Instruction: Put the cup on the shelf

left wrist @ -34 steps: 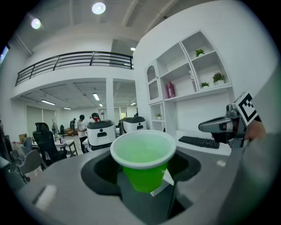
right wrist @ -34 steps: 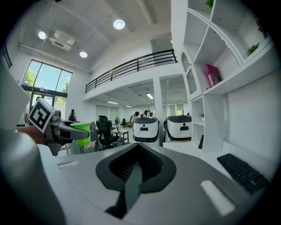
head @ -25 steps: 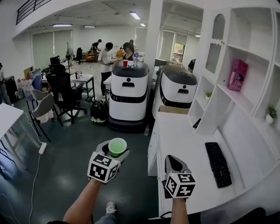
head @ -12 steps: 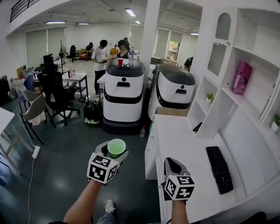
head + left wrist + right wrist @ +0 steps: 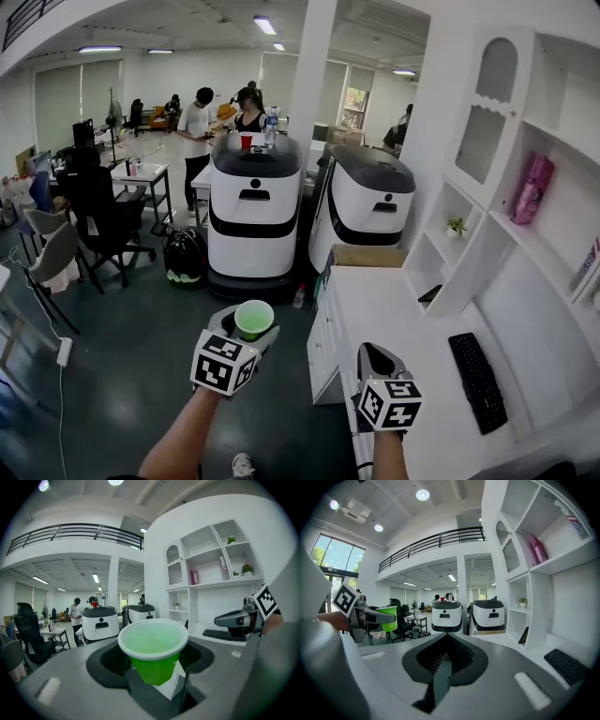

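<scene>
1. Nearest the viewer, two forearms reach forward, each hand carrying a gripper topped with a cube of square black-and-white markers.
2. The left gripper is closed around a green cup with a white rim. The cup is held upright between the jaws, its open mouth facing up, over the dark floor and left of the desk.
3. The right gripper is held over the near edge of a white desk. Its jaws are pressed together and nothing is gripped between them.
4. A black keyboard lies on the desk, to the right of the right gripper.
5. A white shelf unit rises at the back and right of the desk, well apart from the cup. A small potted plant is seen in a lower compartment, and a pink package stands on a higher shelf.
6. Two large white-and-black robots are parked side by side on the floor beyond the desk. A black bag sits just left of them, and a black office chair further left.
7. Farthest away, several people are standing among tables behind the robots.
</scene>
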`<state>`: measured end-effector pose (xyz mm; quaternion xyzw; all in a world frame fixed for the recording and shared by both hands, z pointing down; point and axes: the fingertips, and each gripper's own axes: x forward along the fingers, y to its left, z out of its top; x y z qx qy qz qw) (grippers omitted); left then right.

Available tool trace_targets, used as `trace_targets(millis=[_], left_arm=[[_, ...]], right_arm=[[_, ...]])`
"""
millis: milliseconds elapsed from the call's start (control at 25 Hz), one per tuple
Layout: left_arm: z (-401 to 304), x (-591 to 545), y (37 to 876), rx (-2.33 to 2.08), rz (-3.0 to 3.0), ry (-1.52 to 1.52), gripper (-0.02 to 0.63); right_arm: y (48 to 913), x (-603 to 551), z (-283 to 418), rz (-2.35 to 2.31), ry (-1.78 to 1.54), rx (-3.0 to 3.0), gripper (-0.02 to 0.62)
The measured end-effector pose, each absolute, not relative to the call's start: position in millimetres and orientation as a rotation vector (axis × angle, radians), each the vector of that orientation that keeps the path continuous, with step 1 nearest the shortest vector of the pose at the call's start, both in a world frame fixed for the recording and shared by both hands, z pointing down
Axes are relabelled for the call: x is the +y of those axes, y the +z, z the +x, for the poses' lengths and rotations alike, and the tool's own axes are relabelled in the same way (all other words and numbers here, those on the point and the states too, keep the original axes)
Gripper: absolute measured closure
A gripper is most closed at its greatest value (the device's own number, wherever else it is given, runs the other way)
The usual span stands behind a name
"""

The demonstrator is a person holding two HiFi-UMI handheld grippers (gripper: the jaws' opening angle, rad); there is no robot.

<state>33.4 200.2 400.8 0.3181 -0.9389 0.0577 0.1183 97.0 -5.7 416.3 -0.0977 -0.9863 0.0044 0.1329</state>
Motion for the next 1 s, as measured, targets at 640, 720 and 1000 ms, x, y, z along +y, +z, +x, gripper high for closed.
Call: trace_targets(millis=[640, 720, 1000], left_arm=[[-74, 238, 399, -2.706, 1.048, 0.161, 0.291], [-79, 237, 400, -2.699, 1.066, 0.159, 0.291], [-96, 231, 401, -2.689, 1.108, 0.153, 0.291]], right_arm=[[407, 35, 4, -0.167, 0.011, -2.869, 0.571], [407, 36, 0, -0.15, 0.009, -2.866, 0.572], [407, 30, -10, -0.101, 0.007, -2.871, 0.572]])
